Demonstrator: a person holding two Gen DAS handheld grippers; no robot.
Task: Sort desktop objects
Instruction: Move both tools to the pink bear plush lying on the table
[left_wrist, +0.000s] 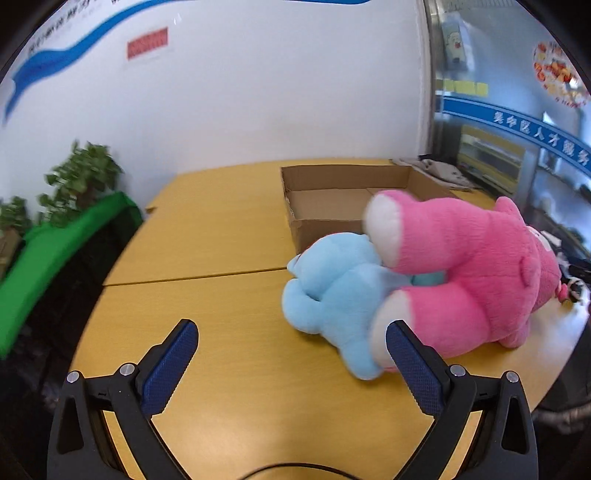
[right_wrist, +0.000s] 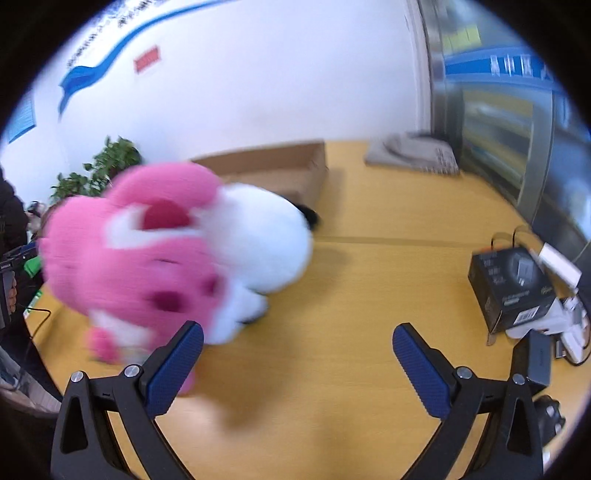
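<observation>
A pink plush toy (left_wrist: 476, 266) lies on the yellow table (left_wrist: 207, 317), resting partly on a light blue plush toy (left_wrist: 340, 291). Behind them stands an open cardboard box (left_wrist: 332, 195). My left gripper (left_wrist: 291, 339) is open, low over the table, with the blue plush just beyond its right finger. In the right wrist view the pink plush (right_wrist: 136, 258) is blurred, with a white plush toy (right_wrist: 266, 240) behind it and the cardboard box (right_wrist: 280, 166) further back. My right gripper (right_wrist: 297, 343) is open and holds nothing; the pink plush sits by its left finger.
A black carton (right_wrist: 513, 284) with white items and cables lies at the table's right edge. Folded grey cloth (right_wrist: 417, 151) sits at the far right corner. Potted plants (left_wrist: 81, 177) and a green surface (left_wrist: 55, 251) stand beyond the table's left side. A white wall is behind.
</observation>
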